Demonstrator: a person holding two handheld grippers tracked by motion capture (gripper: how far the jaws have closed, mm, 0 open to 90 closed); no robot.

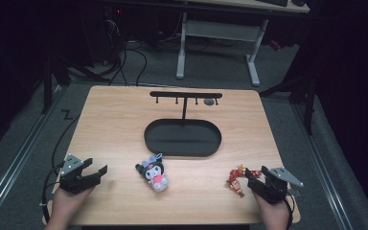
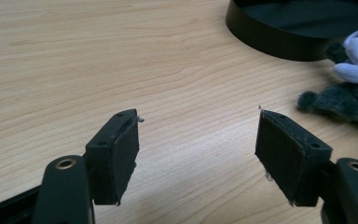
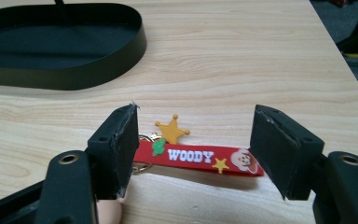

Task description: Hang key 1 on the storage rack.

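The step in hand is judged to be the approach to a pick-up: the right gripper [image 1: 250,179] is held low over the near right of the table [image 1: 115,115], its jaws spread wide with nothing between them, and the red Woody keychain [image 3: 198,157] is framed just ahead of them in the right gripper view, lying flat on the wood with its yellow star charm [image 3: 172,130] beside the strap. The left gripper [image 1: 96,172] is kept at the near left, likewise wide and empty, with the plush toy [image 1: 155,174] lying well to its right. For the next move, a short advance and a lowering of the jaws over the thin strap would be called for before closing; the flat lie is likely to make the grasp shallow. Beyond stand the black oval tray [image 1: 211,148] and its hook rack [image 1: 185,94], on which 4 pegs are seen. Nothing is placed between the right gripper and the keychain.
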